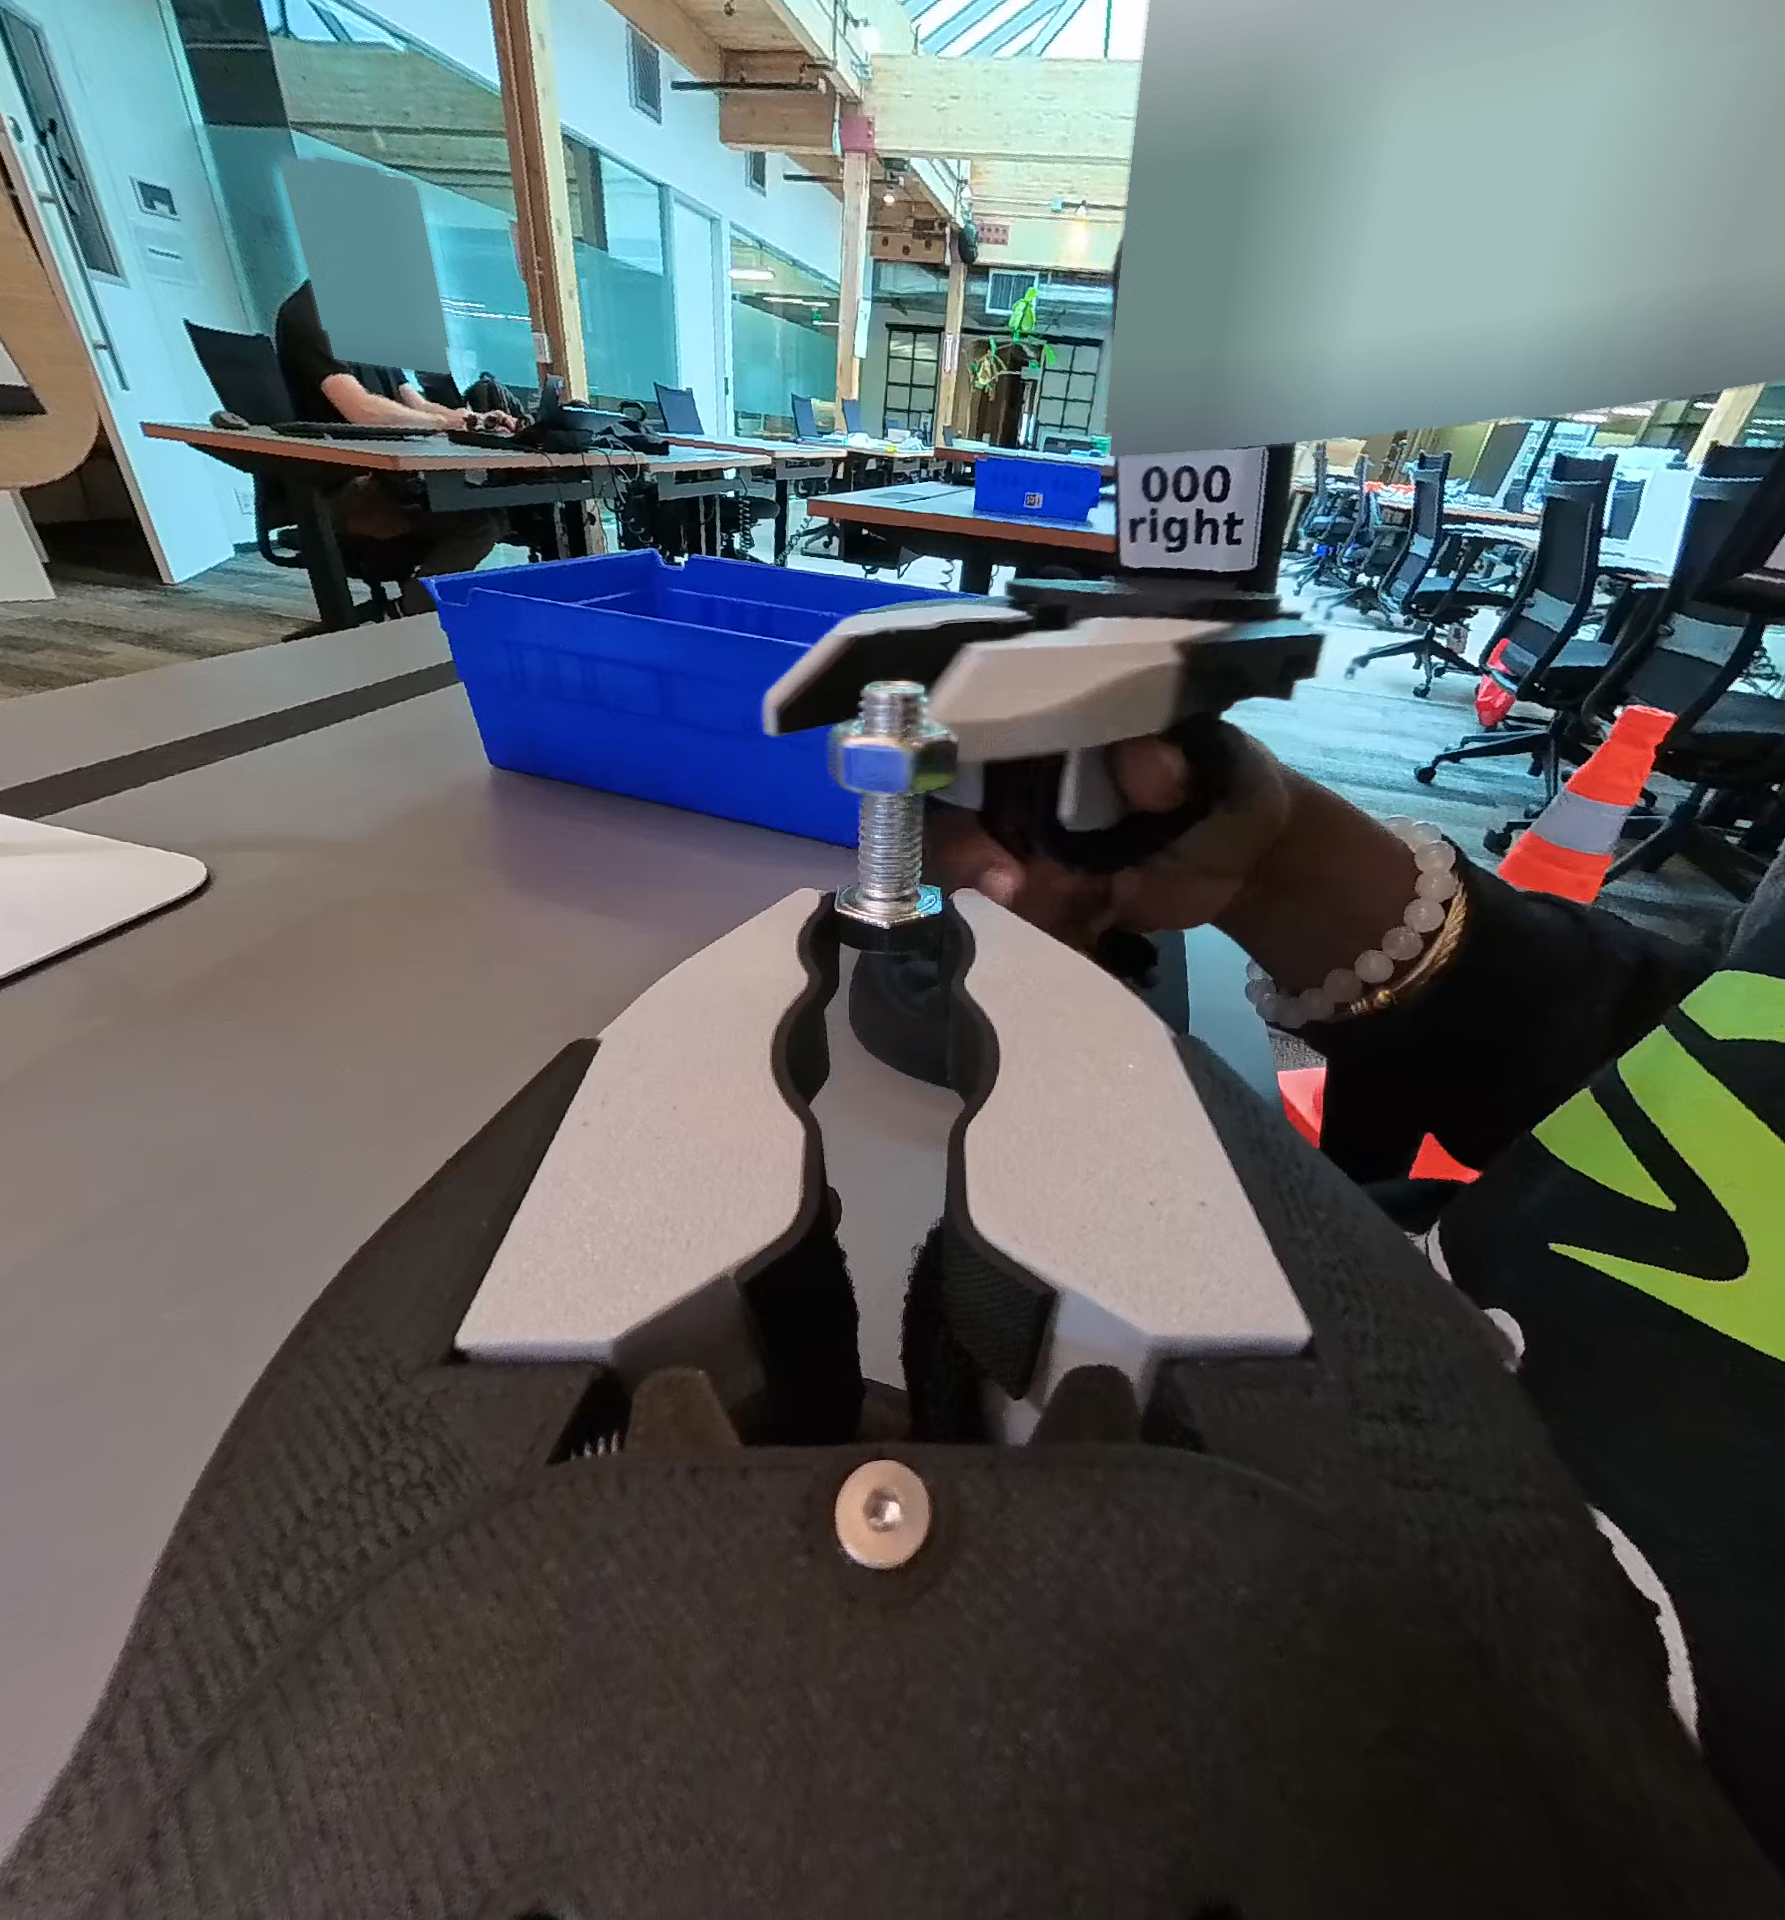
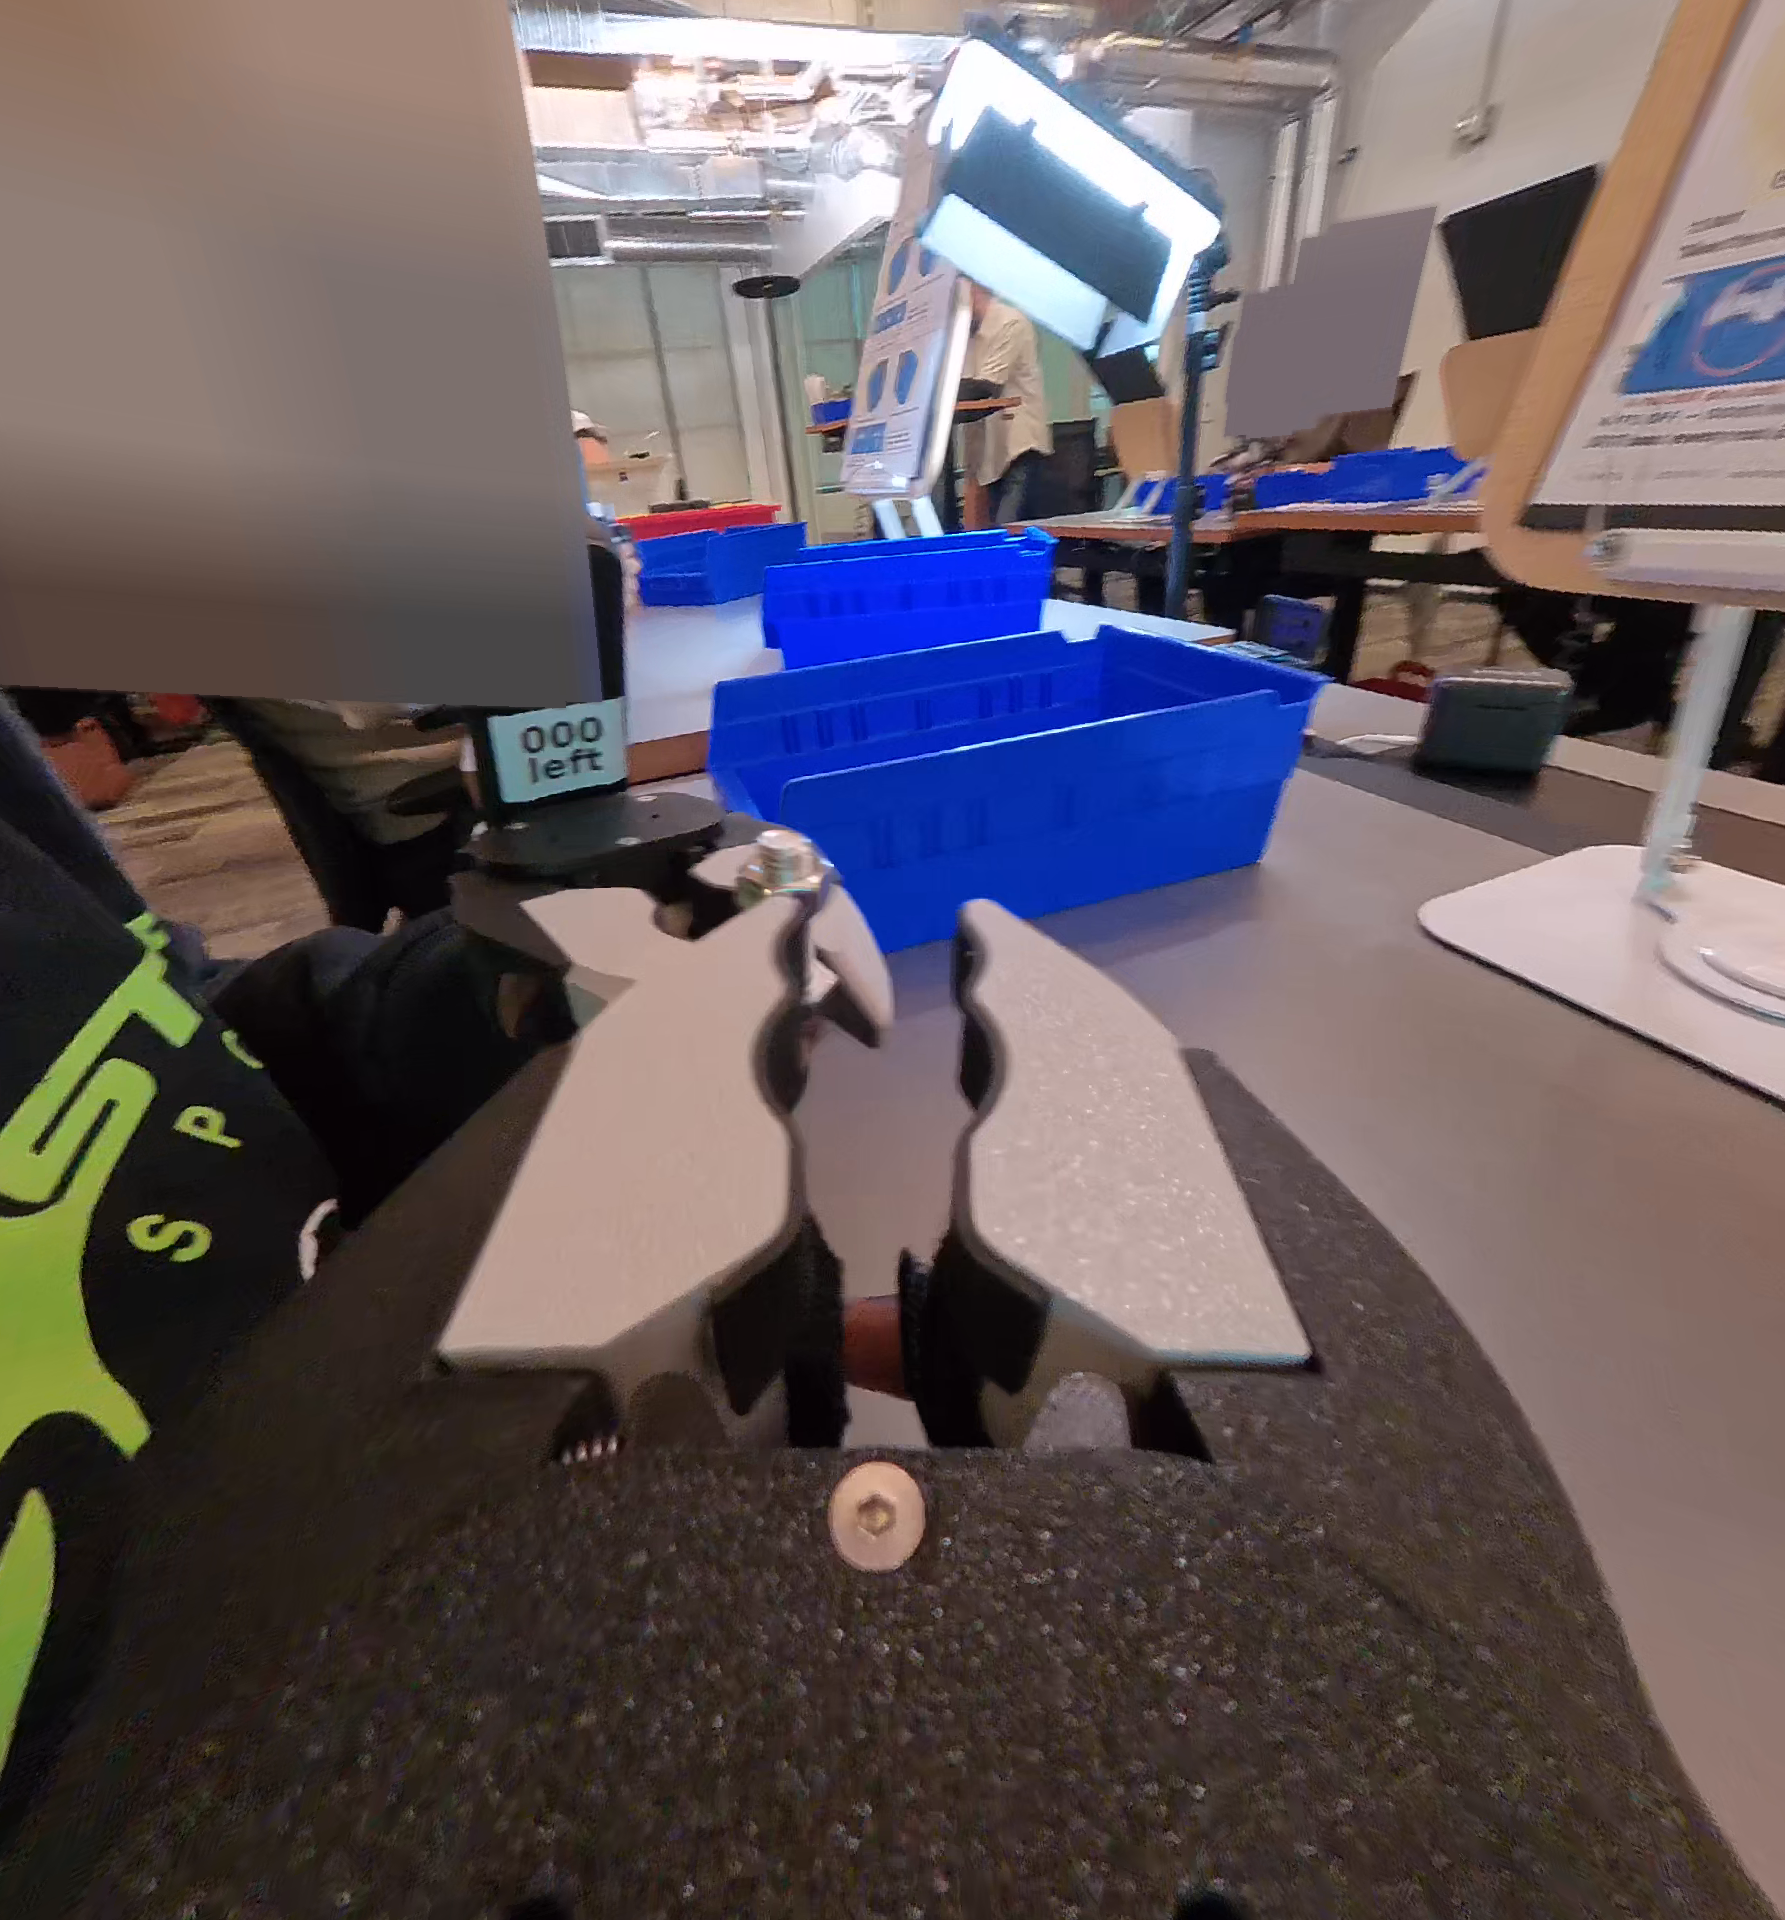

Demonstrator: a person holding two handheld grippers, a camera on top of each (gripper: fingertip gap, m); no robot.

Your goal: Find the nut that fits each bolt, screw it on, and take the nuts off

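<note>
A silver bolt (image 1: 890,847) stands upright, thread up, with a silver hex nut (image 1: 893,761) near its top. My left gripper (image 1: 883,920) is shut on the bolt's lower end, at its hex head and a black base (image 1: 909,1013). My right gripper (image 1: 867,698) comes in from the right at the bolt's top, jaws apart. In the right wrist view the right gripper (image 2: 883,925) is open and empty. The nut (image 2: 779,875) sits just left of its left fingertip, outside the jaws. The left gripper (image 2: 659,920) shows there under the nut.
A blue bin (image 1: 659,686) stands on the grey table (image 1: 296,1039) just behind the bolt; it also shows in the right wrist view (image 2: 1023,790). A white stand base (image 2: 1636,966) lies to the right, and shows at the left in the left wrist view (image 1: 36,894). An orange cone (image 1: 1594,810) stands on the floor. My two grippers' fingertips are within a few centimetres of each other.
</note>
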